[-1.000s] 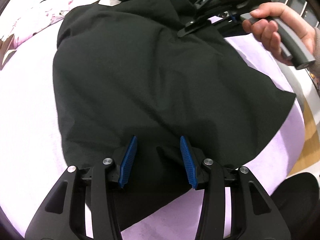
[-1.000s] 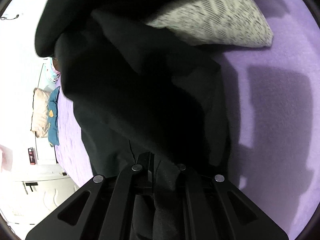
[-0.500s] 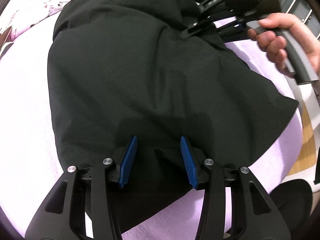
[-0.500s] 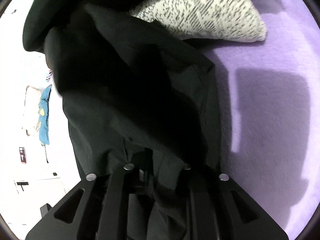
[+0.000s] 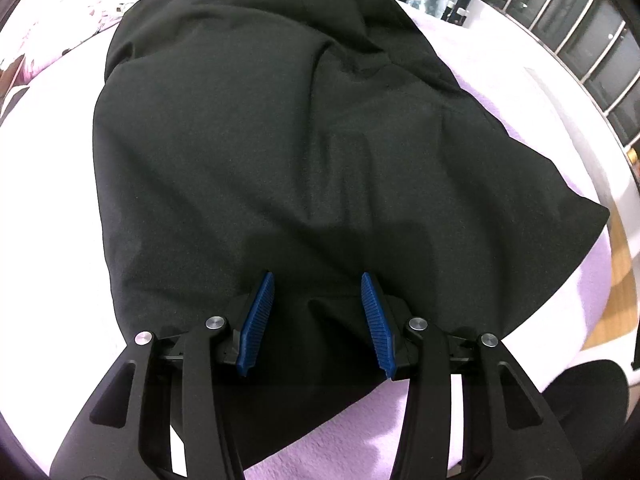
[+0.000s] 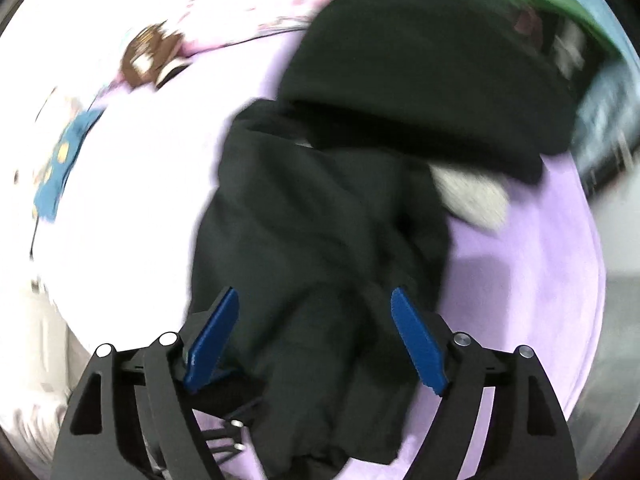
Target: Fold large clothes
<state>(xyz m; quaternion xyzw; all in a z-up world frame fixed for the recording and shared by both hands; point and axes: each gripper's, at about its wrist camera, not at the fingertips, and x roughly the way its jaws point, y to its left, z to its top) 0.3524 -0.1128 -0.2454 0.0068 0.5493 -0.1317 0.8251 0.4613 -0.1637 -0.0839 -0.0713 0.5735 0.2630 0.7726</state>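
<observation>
A large black garment [image 5: 304, 152] lies spread on a lilac bed cover [image 5: 360, 432]. My left gripper [image 5: 318, 280] is open, its blue pads just over the garment's near part, holding nothing. In the blurred right wrist view the same black garment [image 6: 320, 240] lies bunched and folded over itself. My right gripper [image 6: 314, 300] is open, its blue pads apart on either side of a fold of the cloth, not pinching it.
A second dark garment pile [image 6: 420, 80] lies beyond. A grey-white patterned cushion [image 6: 472, 200] pokes out beside it. Floral bedding [image 5: 48, 40] lies at the far left. The bed edge and wooden floor [image 5: 624, 264] are on the right, with dark railings [image 5: 592, 40] behind.
My right gripper has opened and let go of the black cloth, and swung to a new angle. It and the hand have left the left wrist view. The left gripper stays open.
</observation>
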